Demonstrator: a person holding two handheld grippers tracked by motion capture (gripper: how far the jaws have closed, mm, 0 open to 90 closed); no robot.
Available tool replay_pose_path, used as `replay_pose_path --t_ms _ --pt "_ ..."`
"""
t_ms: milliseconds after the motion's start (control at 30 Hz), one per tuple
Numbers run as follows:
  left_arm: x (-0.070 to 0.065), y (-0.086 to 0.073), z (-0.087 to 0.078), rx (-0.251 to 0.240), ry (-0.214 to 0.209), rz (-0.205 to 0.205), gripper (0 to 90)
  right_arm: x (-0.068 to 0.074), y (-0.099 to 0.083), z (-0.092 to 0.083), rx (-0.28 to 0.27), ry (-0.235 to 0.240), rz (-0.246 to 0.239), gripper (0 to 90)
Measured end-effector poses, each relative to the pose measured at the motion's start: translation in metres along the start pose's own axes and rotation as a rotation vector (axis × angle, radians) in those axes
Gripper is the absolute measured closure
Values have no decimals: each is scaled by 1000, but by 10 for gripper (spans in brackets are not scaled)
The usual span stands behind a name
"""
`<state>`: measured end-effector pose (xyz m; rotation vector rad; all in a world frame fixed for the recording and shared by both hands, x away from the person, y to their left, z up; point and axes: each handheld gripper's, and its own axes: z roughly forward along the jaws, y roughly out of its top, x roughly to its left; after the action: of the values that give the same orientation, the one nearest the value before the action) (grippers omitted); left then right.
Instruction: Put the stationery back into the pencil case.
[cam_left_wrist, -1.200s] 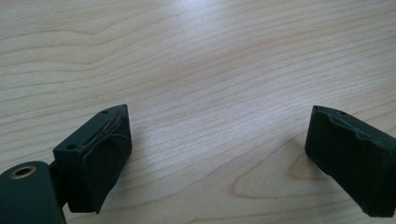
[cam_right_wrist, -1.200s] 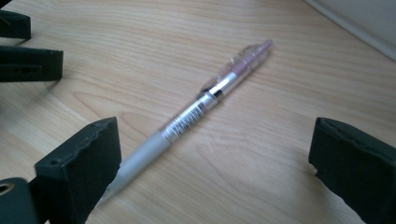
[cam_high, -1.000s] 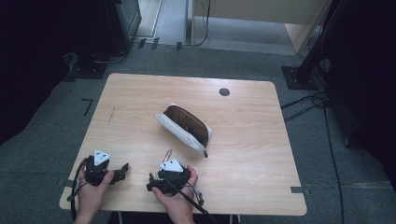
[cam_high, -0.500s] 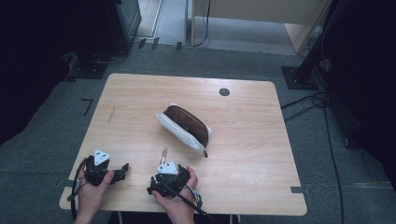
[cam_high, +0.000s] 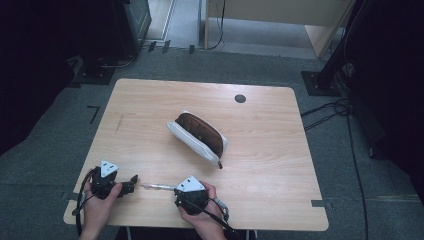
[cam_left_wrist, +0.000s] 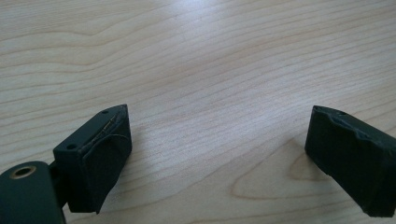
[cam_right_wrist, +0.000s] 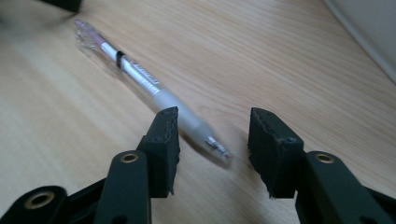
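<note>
A clear pen (cam_right_wrist: 140, 77) with a white grip lies flat on the wooden table (cam_high: 260, 130), and in the high view the pen (cam_high: 155, 187) sits between my two grippers. My right gripper (cam_right_wrist: 212, 135) has just been closing. The pen's tip lies between its jaws and the grip runs by the left pad, but the pads do not clamp it. My right gripper (cam_high: 173, 192) points left. My left gripper (cam_left_wrist: 217, 154) stands wide open over bare wood, and my left gripper (cam_high: 133, 180) points right toward the pen. A white pencil case (cam_high: 197, 136) with a brown inside lies open mid-table.
A small dark round hole (cam_high: 240, 98) sits near the table's far edge. Dark stands and cables lie on the grey floor (cam_high: 350, 150) around the table. Both hands are close to the table's near edge.
The right gripper has turned and shifted left, and its jaws stand narrower. The pen, which pointed away from it toward the case, now lies crosswise toward the left gripper. The left gripper has stayed put.
</note>
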<state>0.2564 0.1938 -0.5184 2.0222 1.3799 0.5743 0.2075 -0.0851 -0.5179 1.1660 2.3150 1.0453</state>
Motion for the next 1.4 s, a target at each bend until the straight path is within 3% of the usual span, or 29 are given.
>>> replay_pose_path --t_ms 200,267,333,433,600,667,833,967,1067,1233,1267,1400 --pt "5 0 -2 -9 -38 -28 77 -1 -1 -1 -4 85 -78 617" --pt "6 0 -2 -12 -40 -36 77 -1 0 0 -3 92 -84 622" --pt "4 0 -1 -7 -19 -29 77 -3 1 2 -12 132 -109 636" --pt "1 0 0 0 10 -9 77 -4 2 5 -21 144 -120 667" --pt "2 -1 -1 -1 24 -28 77 -5 2 6 -25 188 -154 792" --pt "2 -1 -1 -1 26 -29 77 -6 2 4 -15 200 -147 807" --pt "2 -1 -1 -1 24 -29 77 -14 -3 -4 -7 193 -132 811" --pt "1 0 0 -2 21 -24 77 -31 -15 -16 -14 150 -91 808" --pt "1 0 0 -2 19 -20 77 -37 -19 -18 -22 166 -74 791" --pt "1 0 0 1 16 -15 77 -32 -19 -16 -39 149 -100 744" --pt "1 0 0 1 16 -15 77 -29 -18 -15 -42 141 -118 753" --pt "1 0 0 1 13 -12 77 -32 -18 -15 -42 141 -109 808"
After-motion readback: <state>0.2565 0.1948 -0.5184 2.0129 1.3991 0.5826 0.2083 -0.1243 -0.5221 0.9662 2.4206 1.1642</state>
